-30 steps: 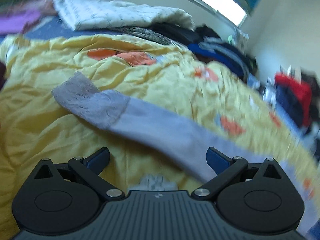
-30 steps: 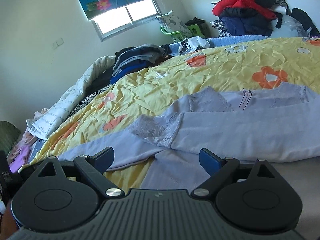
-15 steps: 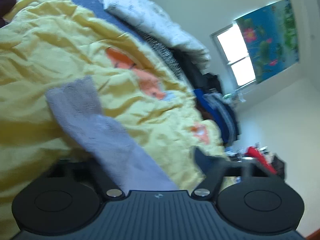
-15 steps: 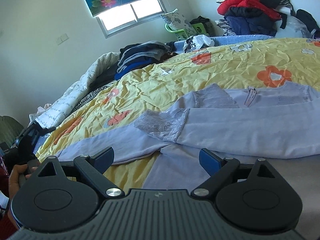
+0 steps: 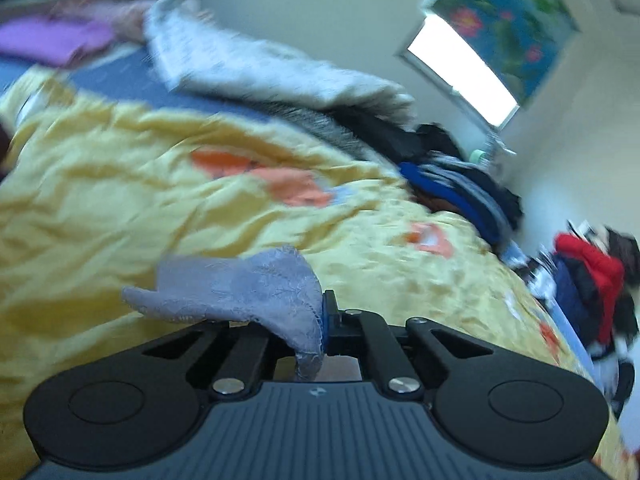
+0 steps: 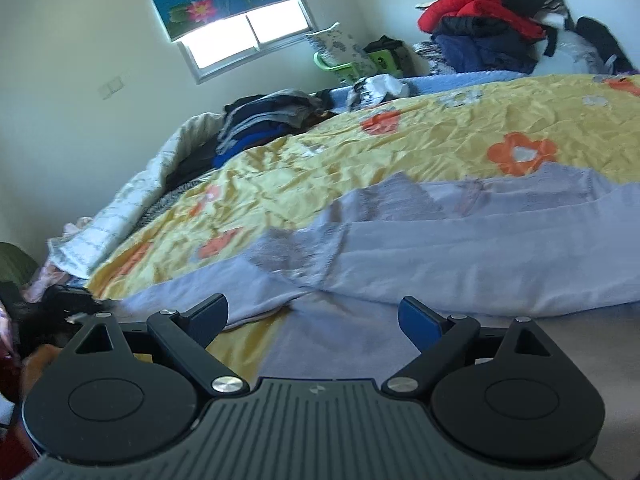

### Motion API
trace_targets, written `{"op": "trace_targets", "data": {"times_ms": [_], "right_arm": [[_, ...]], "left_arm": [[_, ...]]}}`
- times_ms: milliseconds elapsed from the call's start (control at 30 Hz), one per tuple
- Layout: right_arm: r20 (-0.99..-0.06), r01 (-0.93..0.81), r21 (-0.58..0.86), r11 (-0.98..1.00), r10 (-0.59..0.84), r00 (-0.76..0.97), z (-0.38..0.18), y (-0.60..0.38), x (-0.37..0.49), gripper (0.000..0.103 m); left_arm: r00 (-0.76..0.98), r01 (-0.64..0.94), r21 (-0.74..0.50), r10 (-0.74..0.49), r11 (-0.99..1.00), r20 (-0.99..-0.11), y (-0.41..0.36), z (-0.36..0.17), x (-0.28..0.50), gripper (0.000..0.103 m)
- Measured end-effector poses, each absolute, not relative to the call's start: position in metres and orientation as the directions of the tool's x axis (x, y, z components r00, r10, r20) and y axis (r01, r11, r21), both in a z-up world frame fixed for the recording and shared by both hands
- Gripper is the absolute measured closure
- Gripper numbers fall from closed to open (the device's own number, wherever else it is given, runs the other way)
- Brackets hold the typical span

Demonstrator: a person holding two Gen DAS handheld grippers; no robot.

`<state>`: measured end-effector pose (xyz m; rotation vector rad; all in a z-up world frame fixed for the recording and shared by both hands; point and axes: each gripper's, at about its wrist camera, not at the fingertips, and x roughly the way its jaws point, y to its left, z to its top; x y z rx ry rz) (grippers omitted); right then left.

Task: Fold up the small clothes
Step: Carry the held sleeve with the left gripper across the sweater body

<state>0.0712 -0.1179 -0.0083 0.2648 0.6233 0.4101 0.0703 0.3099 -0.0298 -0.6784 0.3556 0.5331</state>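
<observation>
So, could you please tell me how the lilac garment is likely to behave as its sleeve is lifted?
Probably floppy: the lace cuff droops over the shut left tool. The lilac garment likely trails and creases, since it already lies rumpled on the yellow bedspread. It looks thin, so probably light.

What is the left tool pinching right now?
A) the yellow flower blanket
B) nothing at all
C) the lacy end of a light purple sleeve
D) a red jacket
C: in the left wrist view, the left tool is shut on the lacy sleeve cuff, which bunches up between its fingers and lifts off the yellow blanket.
</observation>
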Motion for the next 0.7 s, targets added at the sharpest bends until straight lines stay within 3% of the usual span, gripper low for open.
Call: {"op": "trace_targets", "data": {"times_ms": [200,367,700], "right_arm": [[-0.566,-0.219,0.212,0.952,0.302,0.767,-0.017,-0.136,0.074,0.009],[-0.572,-0.19,0.225,0.956,0.288,0.768,-0.023,-0.155,0.073,0.009],[-0.541,-0.144,0.248,0.958,0.26,0.8,-0.023,-0.178,0.065,0.009]], "left_arm": [[0.879,-0.428,-0.394,0.273,0.814,-0.391,0.247,0.006,0.093,0.099],[0.909,-0.315,-0.422,0.142,0.85,-0.392,0.208,0.017,0.115,0.099],[0.909,-0.178,-0.275,0.05,0.945,-0.415,0.115,0.016,0.142,0.099]]}}
